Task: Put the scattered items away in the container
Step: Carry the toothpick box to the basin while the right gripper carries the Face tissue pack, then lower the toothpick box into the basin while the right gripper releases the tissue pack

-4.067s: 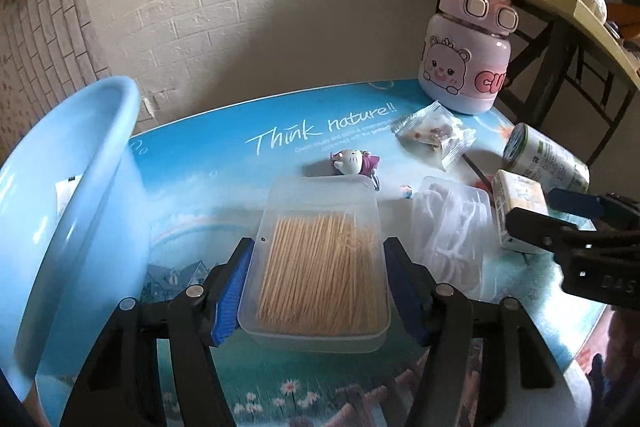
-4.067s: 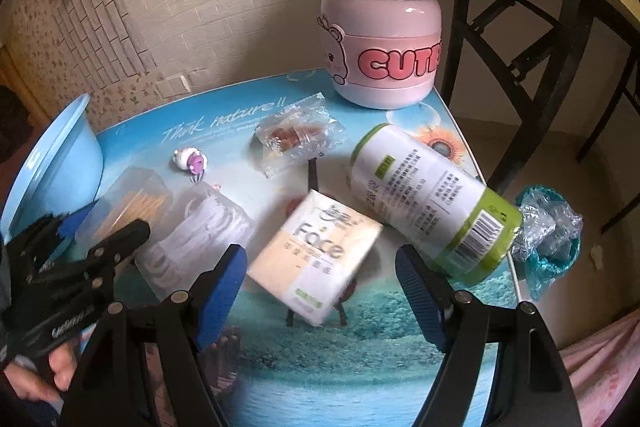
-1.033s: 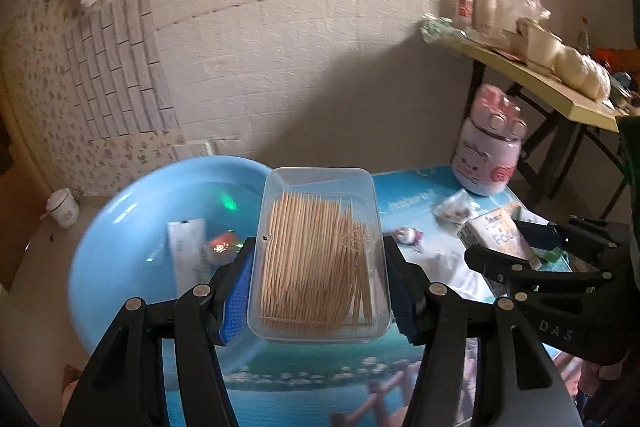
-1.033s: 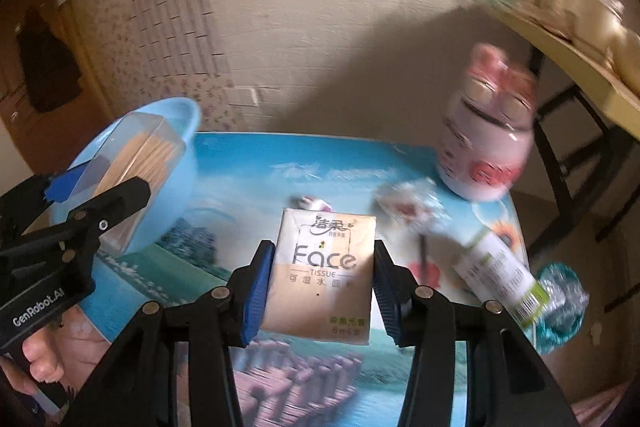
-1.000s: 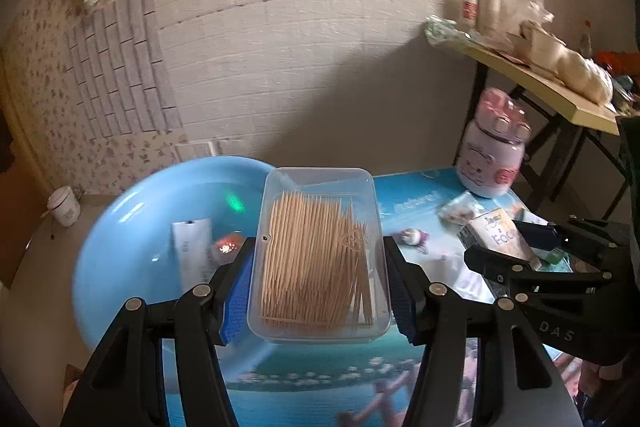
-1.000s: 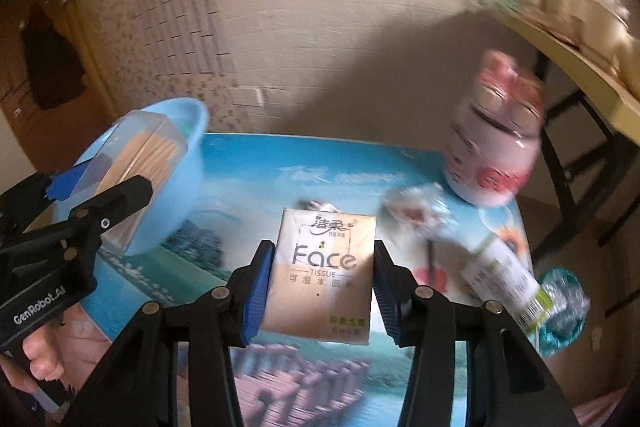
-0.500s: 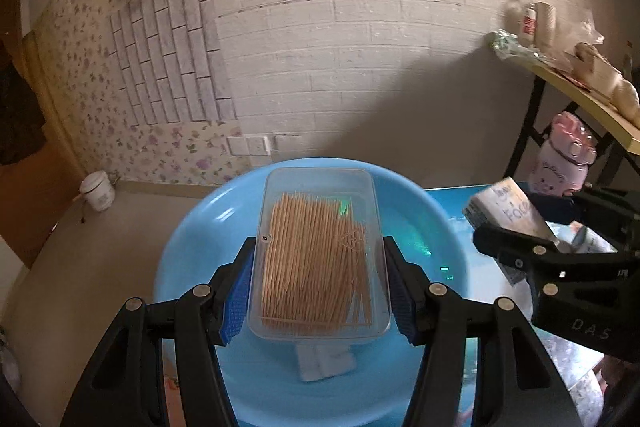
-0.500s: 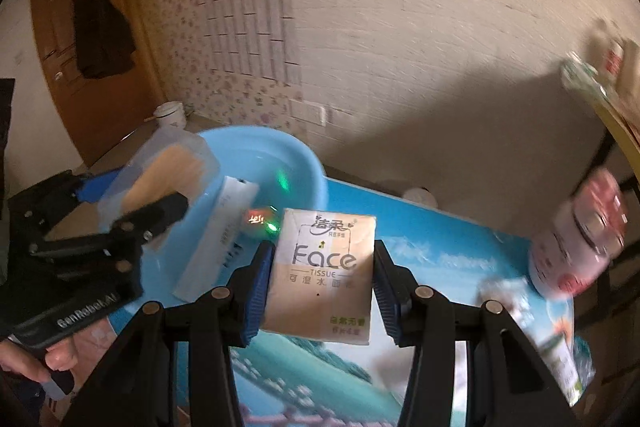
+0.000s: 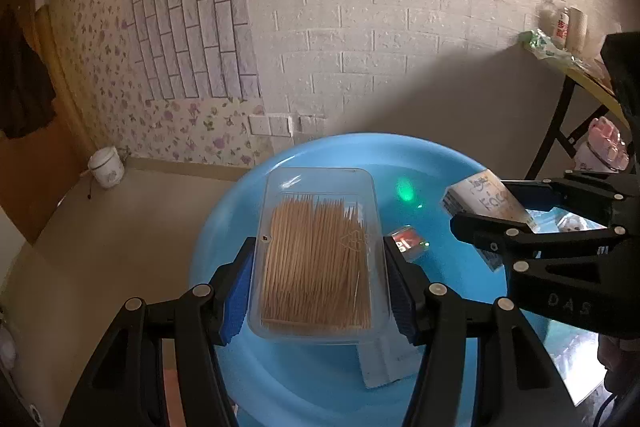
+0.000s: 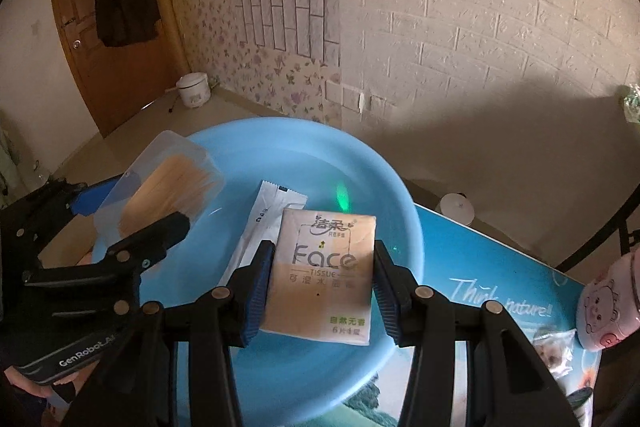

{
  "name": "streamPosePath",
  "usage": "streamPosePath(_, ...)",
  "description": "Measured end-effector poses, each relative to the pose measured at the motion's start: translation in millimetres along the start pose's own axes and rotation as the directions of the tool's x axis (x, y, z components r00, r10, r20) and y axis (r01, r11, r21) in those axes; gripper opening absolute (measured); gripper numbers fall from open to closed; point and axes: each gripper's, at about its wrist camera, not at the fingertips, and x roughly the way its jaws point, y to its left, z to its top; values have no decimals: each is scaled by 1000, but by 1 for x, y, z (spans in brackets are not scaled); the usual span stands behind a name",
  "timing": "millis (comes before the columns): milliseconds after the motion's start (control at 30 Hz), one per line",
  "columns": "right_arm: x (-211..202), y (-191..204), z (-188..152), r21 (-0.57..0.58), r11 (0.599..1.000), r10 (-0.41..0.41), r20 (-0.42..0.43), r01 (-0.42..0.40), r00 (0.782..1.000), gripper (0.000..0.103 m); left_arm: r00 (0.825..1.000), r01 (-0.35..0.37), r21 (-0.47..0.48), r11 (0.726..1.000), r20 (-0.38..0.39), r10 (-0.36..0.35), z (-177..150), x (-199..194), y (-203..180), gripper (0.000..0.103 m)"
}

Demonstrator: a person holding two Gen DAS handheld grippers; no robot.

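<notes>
The blue basin [image 10: 404, 227], which is serving as the container, is sitting at the left end of the tabletop [image 10: 492, 279] and is partly hanging over that edge, and it is already holding a white sachet [image 10: 260, 223] and a small red packet [image 9: 408, 241] on its bottom. Both claws are hanging above it with a load each, so the task is looking about half done to me. The left claw [image 9: 320, 267] is gripping a clear box of toothpicks [image 9: 318, 251] by its long sides, with the blue pads pressing on the plastic, over the near left part of the basin. The right claw [image 10: 318, 287] is clamping a pack of face tissue [image 10: 324, 267] between narrowly set pads, above the side of the basin nearer the tabletop. Neither thing is released yet. Still waiting on the tabletop near its far right corner are a pink bear bottle [image 10: 612, 311] and, just beside it, a small clear snack bag [image 10: 554, 351]. How many other scattered items are remaining is not possible to tell, because most of the tabletop is lying outside both views.
</notes>
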Motion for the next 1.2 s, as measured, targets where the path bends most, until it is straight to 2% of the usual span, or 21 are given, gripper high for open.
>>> streamPosePath(300, 30, -1, 9, -1, 1000, 18, -41, -18, 999, 49, 1000, 9, -18, 1000, -15, -9, -3, 16, 12, 57)
streamPosePath(367, 33, 0, 11, -8, 1000, -1, -44, 0, 999, 51, 1000, 8, -19, 1000, -16, -8, -4, 17, 14, 57)
streamPosePath(567, 29, 4, 11, -26, 999, -30, -27, 30, 999, 63, 1000, 7, -24, 1000, -22, -8, -6, 19, 14, 57)
streamPosePath(833, 24, -1, 8, -1, 999, -34, -28, 34, 999, 63, 1000, 5, -21, 1000, -29, -6, -5, 19, 12, 57)
streamPosePath(967, 20, -1, 6, 6, 999, -33, -22, 33, 999, 63, 998, 8, -27, 1000, -57, -10, -5, 23, 12, 58)
streamPosePath(1033, 19, 1, 6, 6, 999, -32, -21, 32, 999, 63, 998, 8, -27, 1000, -57, -9, -5, 23, 11, 60)
streamPosePath(1133, 19, 1, 6, 6, 1000, -29, -21, 29, 999, 63, 999, -2, -20, 1000, -41, 1, -4, 18, 9, 71)
streamPosePath(1200, 18, 0, 6, 7, 1000, -28, -22, 28, 999, 63, 999, -4, -19, 1000, -34, 3, -2, 16, 9, 72)
